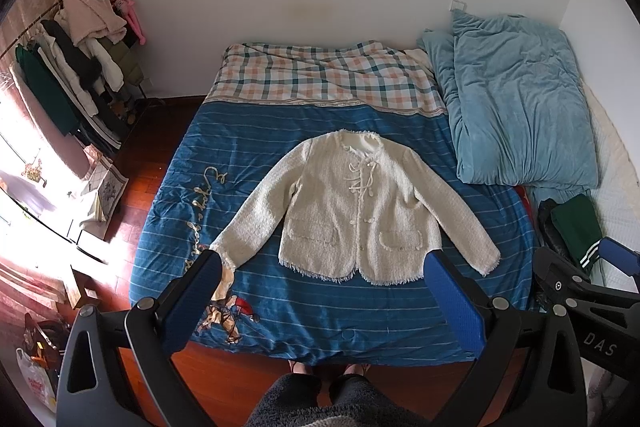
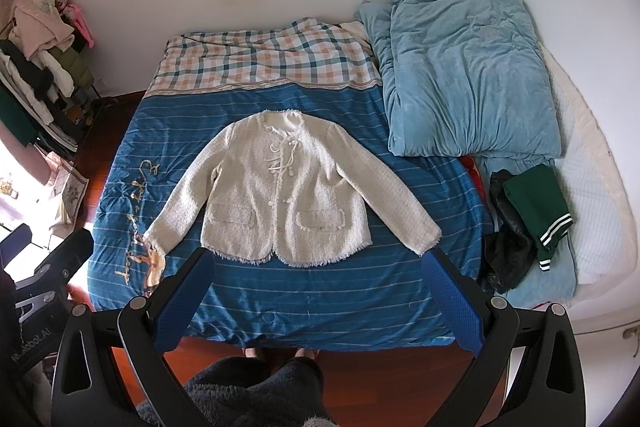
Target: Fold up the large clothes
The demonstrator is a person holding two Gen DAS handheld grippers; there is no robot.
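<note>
On the blue striped bedspread [image 1: 304,131] a cream jacket [image 1: 352,207] lies flat, front up, sleeves spread out to both sides. Left of the bed stands a clothes rack [image 1: 76,83]; right of the jacket lie a folded teal duvet [image 1: 516,107] and a green garment [image 2: 536,211]. The left gripper [image 1: 324,275] and right gripper [image 2: 316,267] hover above the near edge, jaws wide apart, holding nothing.

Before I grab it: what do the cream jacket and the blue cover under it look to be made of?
The cream jacket looks like nubby tweed or bouclé, matte, with frayed fringe along hem and cuffs. The blue cover looks like smooth woven cotton, judging by its flat printed stripes and soft creases; I can't confirm the fibre.
</note>
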